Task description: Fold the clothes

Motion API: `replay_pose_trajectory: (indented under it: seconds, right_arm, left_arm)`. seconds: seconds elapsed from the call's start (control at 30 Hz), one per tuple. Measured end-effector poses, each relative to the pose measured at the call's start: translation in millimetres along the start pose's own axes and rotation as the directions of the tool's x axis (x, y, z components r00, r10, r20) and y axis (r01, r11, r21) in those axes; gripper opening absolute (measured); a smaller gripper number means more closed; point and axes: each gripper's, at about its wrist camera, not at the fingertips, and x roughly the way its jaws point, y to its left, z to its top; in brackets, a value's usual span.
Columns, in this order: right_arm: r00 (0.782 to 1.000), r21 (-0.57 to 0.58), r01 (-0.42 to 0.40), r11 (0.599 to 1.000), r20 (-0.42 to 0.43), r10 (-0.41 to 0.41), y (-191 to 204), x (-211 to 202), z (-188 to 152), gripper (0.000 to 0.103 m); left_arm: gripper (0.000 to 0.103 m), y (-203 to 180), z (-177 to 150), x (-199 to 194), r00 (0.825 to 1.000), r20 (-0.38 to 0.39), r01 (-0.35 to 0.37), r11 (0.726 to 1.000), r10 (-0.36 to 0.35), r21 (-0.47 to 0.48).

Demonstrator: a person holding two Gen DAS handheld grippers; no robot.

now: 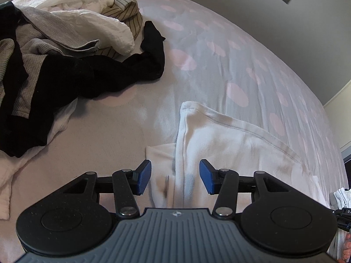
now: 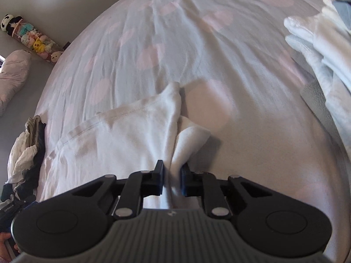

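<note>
A white garment point(image 1: 230, 144) lies spread on the bed, with a folded edge running toward the camera. My left gripper point(image 1: 175, 176) hovers open just above that edge, and its blue pads point(image 1: 143, 176) stand apart on either side of the fold without pressing it. In the right wrist view the same white garment point(image 2: 122, 135) is bunched into a raised fold at its right edge. My right gripper point(image 2: 172, 175) is shut on that fold, and cloth stands up between its dark fingers point(image 2: 159, 175).
A pale bedsheet with pink dots point(image 1: 230, 70) covers the bed. A heap of black, grey, white and striped clothes point(image 1: 54, 50) lies at the left. Light folded clothes point(image 2: 324, 50) sit at the right. A tube of plush toys point(image 2: 33, 39) and a pillow point(image 2: 13, 74) lie beyond the bed.
</note>
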Motion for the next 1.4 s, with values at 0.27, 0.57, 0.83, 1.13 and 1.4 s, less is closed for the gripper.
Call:
replay_pose_trajectory:
  seconds: [0.27, 0.57, 0.83, 1.13, 1.4]
  right_arm:
    - [0.992, -0.088, -0.126, 0.988, 0.009, 0.127, 86, -24, 10, 0.016]
    - [0.96, -0.167, -0.281, 0.945, -0.048, 0.277, 187, -16, -9, 0.016]
    - [0.929, -0.172, -0.363, 0.916, -0.144, 0.342, 264, 46, -42, 0.016]
    - [0.92, -0.138, -0.377, 0.916, -0.169, 0.354, 304, 108, -78, 0.016]
    - [0.922, -0.143, -0.345, 0.928, -0.236, 0.306, 309, 146, -95, 0.016]
  left_arm:
    - [0.045, -4, 2, -10, 0.998, 0.033, 0.051, 0.998, -0.052, 0.024]
    - [0.033, 4, 6, -16, 0.993, 0.042, 0.114, 0.993, -0.114, -0.002]
    - [0.031, 14, 9, -15, 0.988, 0.039, 0.149, 0.988, -0.148, -0.025]
    - [0.031, 30, 13, -4, 0.985, 0.016, 0.171, 0.981, -0.17, -0.091]
    - [0.031, 37, 17, 8, 0.988, -0.009, 0.151, 0.981, -0.153, -0.119]
